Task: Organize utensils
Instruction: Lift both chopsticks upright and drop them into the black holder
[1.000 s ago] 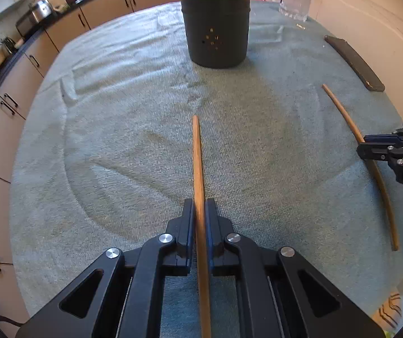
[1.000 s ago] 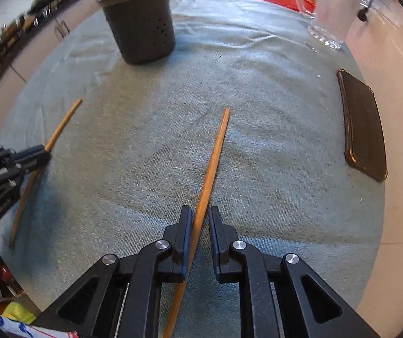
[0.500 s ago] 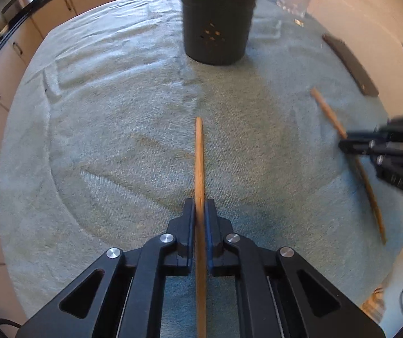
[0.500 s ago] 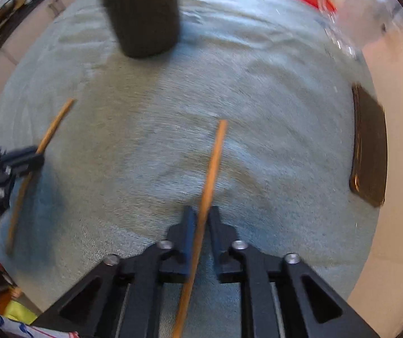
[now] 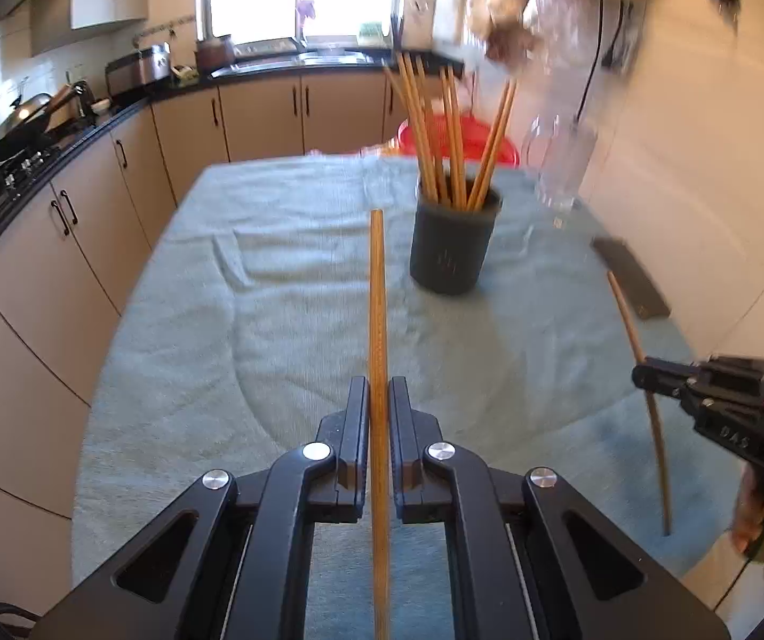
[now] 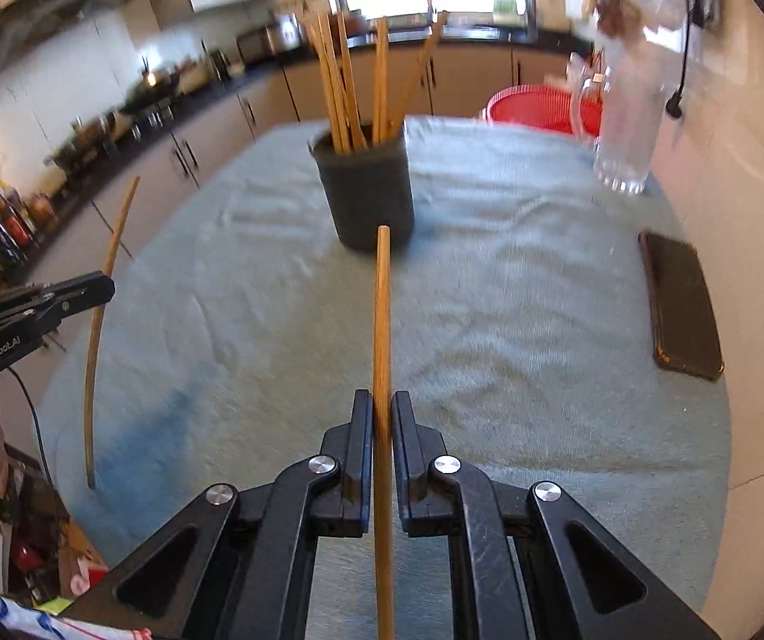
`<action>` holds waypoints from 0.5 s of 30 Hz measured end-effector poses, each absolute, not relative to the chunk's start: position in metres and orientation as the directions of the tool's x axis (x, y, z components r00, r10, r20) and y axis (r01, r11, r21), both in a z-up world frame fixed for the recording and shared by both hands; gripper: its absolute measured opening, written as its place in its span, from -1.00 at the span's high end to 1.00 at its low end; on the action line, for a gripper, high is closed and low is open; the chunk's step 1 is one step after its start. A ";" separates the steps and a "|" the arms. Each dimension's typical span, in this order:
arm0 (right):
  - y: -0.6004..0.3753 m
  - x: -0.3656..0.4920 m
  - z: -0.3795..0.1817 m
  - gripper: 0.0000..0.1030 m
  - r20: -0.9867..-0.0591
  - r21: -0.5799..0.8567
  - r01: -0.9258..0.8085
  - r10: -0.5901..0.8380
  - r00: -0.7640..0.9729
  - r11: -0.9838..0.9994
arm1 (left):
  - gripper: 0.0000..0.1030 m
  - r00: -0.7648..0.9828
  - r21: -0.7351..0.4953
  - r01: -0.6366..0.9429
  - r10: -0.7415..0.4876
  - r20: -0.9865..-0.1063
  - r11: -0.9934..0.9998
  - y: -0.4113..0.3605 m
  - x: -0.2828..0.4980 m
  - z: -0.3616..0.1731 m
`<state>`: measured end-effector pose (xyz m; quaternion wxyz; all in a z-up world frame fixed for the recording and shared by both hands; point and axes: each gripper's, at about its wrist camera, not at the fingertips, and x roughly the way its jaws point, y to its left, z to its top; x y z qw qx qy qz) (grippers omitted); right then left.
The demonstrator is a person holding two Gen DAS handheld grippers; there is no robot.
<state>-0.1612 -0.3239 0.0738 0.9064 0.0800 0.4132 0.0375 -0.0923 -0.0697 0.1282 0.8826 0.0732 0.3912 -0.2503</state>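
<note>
My left gripper (image 5: 377, 394) is shut on a wooden chopstick (image 5: 377, 309) that points forward, lifted above the teal cloth. My right gripper (image 6: 382, 408) is shut on another chopstick (image 6: 382, 320), also lifted and pointing at the dark holder (image 6: 366, 192). The holder (image 5: 454, 245) stands upright mid-table with several chopsticks in it. Each gripper shows in the other's view: the right gripper (image 5: 643, 373) at the right edge, the left gripper (image 6: 99, 285) at the left edge, each with its stick.
The table is covered by a teal cloth (image 5: 275, 320). A black phone (image 6: 681, 304) lies at the right edge. A clear glass pitcher (image 6: 622, 133) and a red basket (image 6: 536, 109) are at the far right. Kitchen cabinets (image 5: 88, 224) run along the left.
Both grippers have lifted their chopsticks off the cloth and tilted up from looking down at the table to looking level across it toward the holder.
</note>
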 end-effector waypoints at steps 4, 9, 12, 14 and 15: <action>-0.326 -0.166 0.097 0.86 -0.665 0.196 0.011 0.125 0.737 0.981 | 0.87 0.600 -0.119 0.484 -0.428 -0.676 0.867 -0.066 -0.090 0.156; -0.337 -0.157 0.138 0.86 -0.542 0.258 0.014 0.133 0.830 0.966 | 0.87 0.657 -0.189 0.468 -0.483 -0.579 0.863 -0.067 -0.074 0.197; -0.343 -0.136 0.162 0.86 -0.480 0.287 0.011 0.134 0.867 0.958 | 0.87 0.687 -0.206 0.461 -0.494 -0.533 0.863 -0.078 -0.059 0.219; -0.349 -0.117 0.176 0.86 -0.436 0.315 0.013 0.133 0.890 0.949 | 0.87 0.709 -0.228 0.456 -0.506 -0.492 0.860 -0.089 -0.044 0.234; -0.350 -0.112 0.180 0.86 -0.420 0.328 0.010 0.136 0.897 0.944 | 0.87 0.723 -0.234 0.447 -0.503 -0.474 0.863 -0.094 -0.038 0.240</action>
